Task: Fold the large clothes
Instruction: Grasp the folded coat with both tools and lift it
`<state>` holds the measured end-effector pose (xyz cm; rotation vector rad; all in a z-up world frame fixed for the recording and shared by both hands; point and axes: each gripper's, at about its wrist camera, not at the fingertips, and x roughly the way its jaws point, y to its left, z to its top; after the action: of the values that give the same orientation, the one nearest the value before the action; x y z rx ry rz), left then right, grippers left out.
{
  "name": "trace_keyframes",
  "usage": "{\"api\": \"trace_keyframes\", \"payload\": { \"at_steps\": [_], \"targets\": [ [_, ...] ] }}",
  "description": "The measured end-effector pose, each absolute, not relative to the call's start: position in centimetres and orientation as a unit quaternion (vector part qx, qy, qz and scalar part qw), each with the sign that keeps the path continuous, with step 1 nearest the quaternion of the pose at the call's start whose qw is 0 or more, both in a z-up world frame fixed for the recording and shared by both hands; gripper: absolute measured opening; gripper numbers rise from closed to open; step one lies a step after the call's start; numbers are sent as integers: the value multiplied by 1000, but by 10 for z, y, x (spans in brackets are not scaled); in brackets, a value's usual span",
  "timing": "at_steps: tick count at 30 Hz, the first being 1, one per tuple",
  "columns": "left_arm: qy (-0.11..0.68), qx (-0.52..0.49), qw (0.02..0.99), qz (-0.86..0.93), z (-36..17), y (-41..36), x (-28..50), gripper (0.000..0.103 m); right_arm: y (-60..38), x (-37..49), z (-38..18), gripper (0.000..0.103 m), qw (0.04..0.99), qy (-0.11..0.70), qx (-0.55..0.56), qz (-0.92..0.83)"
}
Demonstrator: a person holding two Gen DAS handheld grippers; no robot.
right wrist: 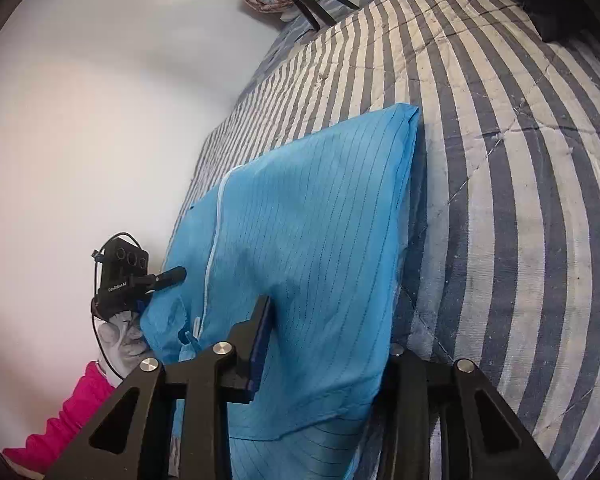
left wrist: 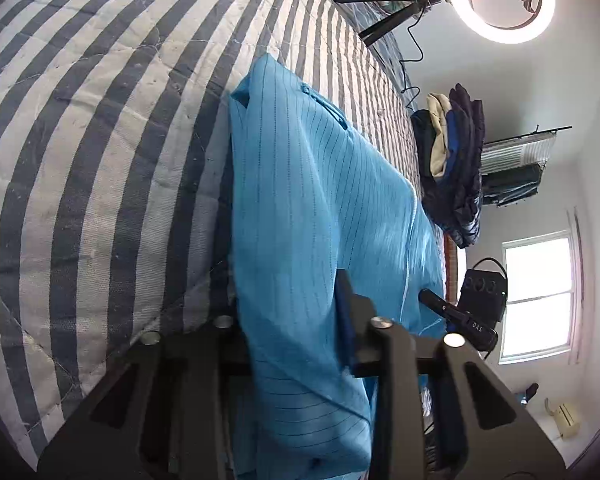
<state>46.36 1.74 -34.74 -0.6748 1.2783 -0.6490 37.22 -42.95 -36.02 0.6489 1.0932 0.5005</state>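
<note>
Cloth fills both claws: the left claw (left wrist: 296,328) and right claw (right wrist: 328,344) each pinch a near edge of the blue coat (left wrist: 320,184) — probably to lift it taut for a fold. Ahead of them, its far end rests on the striped bed (left wrist: 100,140).

Blue garment (right wrist: 312,216) in right gripper (right wrist: 324,340)

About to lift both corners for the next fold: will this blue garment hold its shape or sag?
The blue garment will likely sag: it already drapes in soft folds from the left hand-held gripper. It looks thin and probably light. Its smooth sheen hints it may slip, so keep the right hand-held gripper pinched firmly.
</note>
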Motion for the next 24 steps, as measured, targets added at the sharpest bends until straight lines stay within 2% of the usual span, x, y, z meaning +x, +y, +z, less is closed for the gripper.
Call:
{"api": "trace_keyframes", "payload": {
  "at_steps": [4,7,13,24],
  "targets": [
    [555,-245,743,-281,-327,2,451,11,-415,364,-343,15,794,516,244,208],
    [541,-208,768,-272,-311,-8,440,7,-399,357,-322,9,812,516,192,194],
    [509,-162,801,-270,-276,-26,414,5,-366,336,-282,3,841,511,81,159],
    [473,-138,818,-298,-220,-67,378,4,-348,284,-211,2,872,478,-45,100]
  ]
}}
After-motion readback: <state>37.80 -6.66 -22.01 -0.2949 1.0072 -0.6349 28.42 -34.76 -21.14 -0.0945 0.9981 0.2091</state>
